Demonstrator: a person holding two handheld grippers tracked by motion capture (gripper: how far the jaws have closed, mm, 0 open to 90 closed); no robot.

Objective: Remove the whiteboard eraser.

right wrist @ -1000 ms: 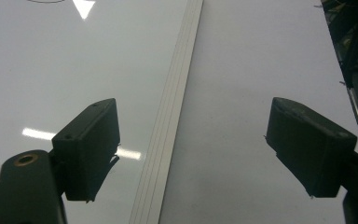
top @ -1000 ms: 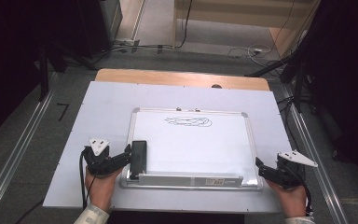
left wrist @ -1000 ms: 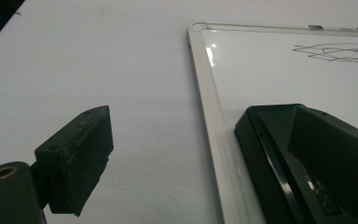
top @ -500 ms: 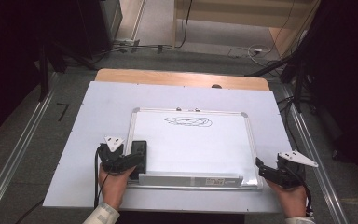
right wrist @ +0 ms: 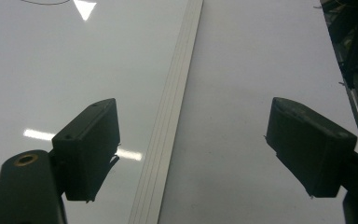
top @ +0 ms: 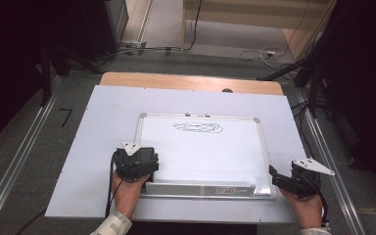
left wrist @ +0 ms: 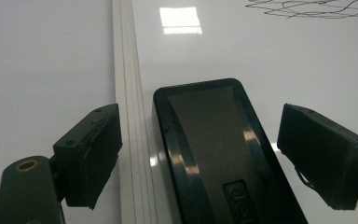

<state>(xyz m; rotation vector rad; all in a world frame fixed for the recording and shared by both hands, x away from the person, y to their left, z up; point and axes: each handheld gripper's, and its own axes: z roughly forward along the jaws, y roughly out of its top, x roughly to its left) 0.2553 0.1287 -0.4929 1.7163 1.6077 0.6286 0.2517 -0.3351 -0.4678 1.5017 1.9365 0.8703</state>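
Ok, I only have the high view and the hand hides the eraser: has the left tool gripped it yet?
Observer: Not yet. In the left gripper view the eraser lies between the jaws of the left tool, which have just been closing, with a gap on each side.
Operator: Where do the jaws stand?
Observer: One is on the outer side of the left frame rail, the other over the writing surface.
Operator: And the right tool?
Observer: The right tool is open, with the right frame rail running between its jaws and neither pad touching it.
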